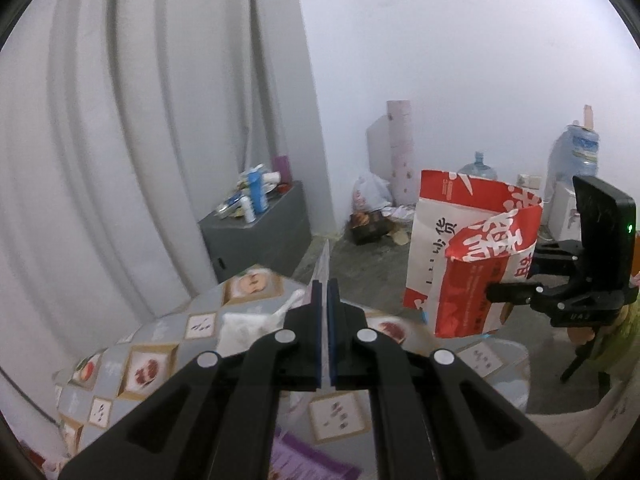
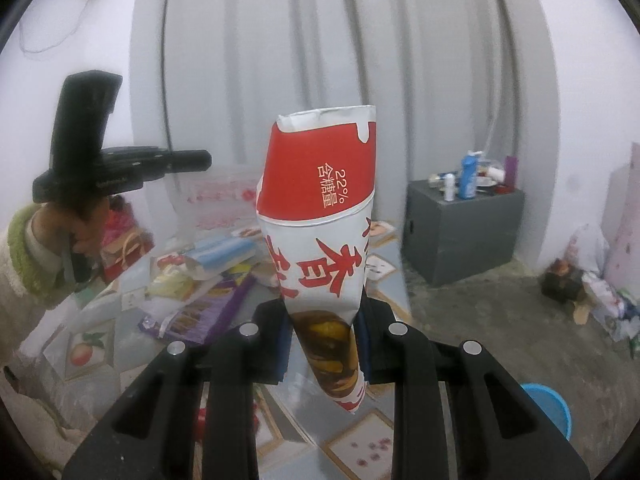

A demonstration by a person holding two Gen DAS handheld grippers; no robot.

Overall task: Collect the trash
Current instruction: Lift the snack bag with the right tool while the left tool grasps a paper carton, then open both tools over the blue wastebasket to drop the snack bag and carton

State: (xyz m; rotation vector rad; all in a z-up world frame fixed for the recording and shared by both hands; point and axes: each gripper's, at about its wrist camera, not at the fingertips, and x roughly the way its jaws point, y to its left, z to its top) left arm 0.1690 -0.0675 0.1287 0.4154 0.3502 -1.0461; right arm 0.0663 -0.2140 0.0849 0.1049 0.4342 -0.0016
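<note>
My right gripper [image 2: 324,312] is shut on the lower part of a red-and-white paper bag [image 2: 324,184], which stands upright with its top open. In the left wrist view the same bag [image 1: 472,240] hangs at the right, with the right gripper [image 1: 496,292] pinching its side. Between the shut pads of my left gripper [image 1: 325,286] a thin pale wrapper [image 1: 323,264] sticks up edge-on. The right wrist view shows the left gripper [image 2: 206,160] at the far left, held by a hand [image 2: 86,232] in a fleece sleeve.
Below lies a table with a patterned cloth [image 1: 160,360], bearing a white tissue [image 1: 244,328], a purple packet [image 2: 200,312] and other wrappers. A grey cabinet [image 2: 460,232] with bottles stands by the curtain. A blue bucket [image 2: 548,408], water jugs [image 1: 576,152] and floor litter [image 1: 368,220] are nearby.
</note>
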